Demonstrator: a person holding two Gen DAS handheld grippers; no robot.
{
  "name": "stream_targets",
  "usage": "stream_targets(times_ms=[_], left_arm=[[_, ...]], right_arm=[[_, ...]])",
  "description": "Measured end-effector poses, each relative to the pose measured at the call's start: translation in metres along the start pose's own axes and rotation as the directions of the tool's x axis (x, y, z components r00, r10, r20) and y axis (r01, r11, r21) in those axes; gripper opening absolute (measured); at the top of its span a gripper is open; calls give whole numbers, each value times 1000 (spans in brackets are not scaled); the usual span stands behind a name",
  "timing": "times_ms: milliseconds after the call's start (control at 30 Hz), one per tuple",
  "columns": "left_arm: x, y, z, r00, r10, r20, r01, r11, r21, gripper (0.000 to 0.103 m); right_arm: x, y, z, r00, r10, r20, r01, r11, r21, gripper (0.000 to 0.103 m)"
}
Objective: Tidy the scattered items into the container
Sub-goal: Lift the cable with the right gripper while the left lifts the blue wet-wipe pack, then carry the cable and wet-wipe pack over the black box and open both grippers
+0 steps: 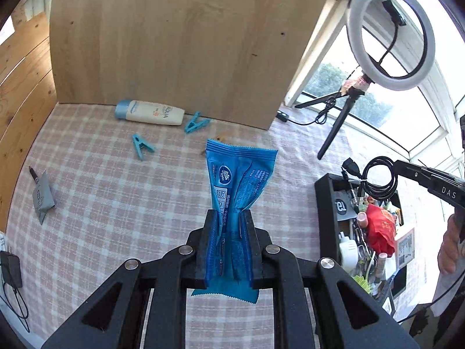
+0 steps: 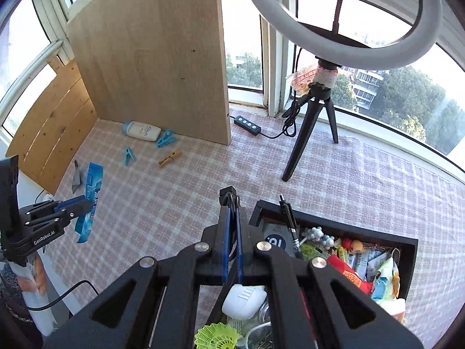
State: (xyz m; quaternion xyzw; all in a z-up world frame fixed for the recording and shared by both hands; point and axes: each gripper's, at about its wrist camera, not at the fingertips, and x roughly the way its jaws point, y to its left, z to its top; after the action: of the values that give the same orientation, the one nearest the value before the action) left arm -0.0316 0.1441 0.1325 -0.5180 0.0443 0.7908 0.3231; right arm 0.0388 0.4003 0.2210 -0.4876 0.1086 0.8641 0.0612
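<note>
Gripping a blue snack packet (image 1: 236,186), our left gripper (image 1: 228,215) has its jaws pressed on the packet's lower half, so the wrapper is pinched narrow at the pads and fans out above them, clear of the checked tablecloth (image 1: 116,203). In the right wrist view the same packet (image 2: 90,200) hangs from the left gripper (image 2: 84,203) at the left edge, well apart from the black container (image 2: 412,250).

Our right gripper (image 2: 231,212) is closed on a coiled black cable (image 2: 229,200); the left wrist view shows the coil (image 1: 377,179) dangling from its tips above the far end of the container (image 1: 322,203).

The container is already crowded: a red pouch (image 1: 380,228), a white charger (image 1: 348,250), a green shuttlecock (image 2: 216,336), a black pen (image 2: 290,224) leaning on its rim.

Left on the cloth by the wooden board (image 1: 174,37): a lotion bottle (image 1: 149,112), two blue clothes pegs (image 1: 196,122) (image 1: 141,146), a wooden peg (image 2: 169,158), a grey sachet (image 1: 43,199). A ring light (image 1: 391,36) on its tripod stands behind the container.
</note>
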Motion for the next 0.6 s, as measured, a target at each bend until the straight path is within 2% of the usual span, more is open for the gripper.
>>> stream_targets(times_ms=[100, 233, 367, 433, 467, 500, 533, 567, 600], left_arm=[[1, -51, 2, 998, -61, -15, 62, 994, 85, 15], [8, -118, 0, 987, -147, -58, 155, 972, 174, 15], [19, -183, -10, 971, -209, -118, 233, 938, 257, 15], [26, -214, -18, 960, -232, -155, 269, 919, 288, 20], [30, -227, -22, 959, -228, -167, 271, 911, 310, 29], [34, -239, -27, 962, -211, -173, 259, 904, 340, 45], [38, -249, -31, 967, -185, -174, 238, 901, 362, 53], [39, -256, -34, 970, -169, -174, 224, 900, 374, 64], [41, -259, -35, 969, -170, -177, 227, 898, 378, 64]], right_arm=[[-34, -29, -11, 999, -1, 35, -1, 998, 56, 4], [-65, -73, -29, 997, -39, 65, 30, 990, 136, 4], [-75, -118, -54, 997, -70, 46, 57, 971, 232, 4], [-71, -142, -68, 996, -80, 27, 70, 957, 280, 4], [-68, -153, -74, 997, -80, 20, 70, 952, 296, 4], [-65, -162, -80, 996, -87, 8, 81, 948, 308, 6], [-62, -170, -85, 995, -102, -14, 101, 941, 323, 10], [-60, -177, -90, 992, -117, -38, 123, 932, 342, 24], [-60, -183, -95, 992, -121, -45, 129, 924, 361, 37]])
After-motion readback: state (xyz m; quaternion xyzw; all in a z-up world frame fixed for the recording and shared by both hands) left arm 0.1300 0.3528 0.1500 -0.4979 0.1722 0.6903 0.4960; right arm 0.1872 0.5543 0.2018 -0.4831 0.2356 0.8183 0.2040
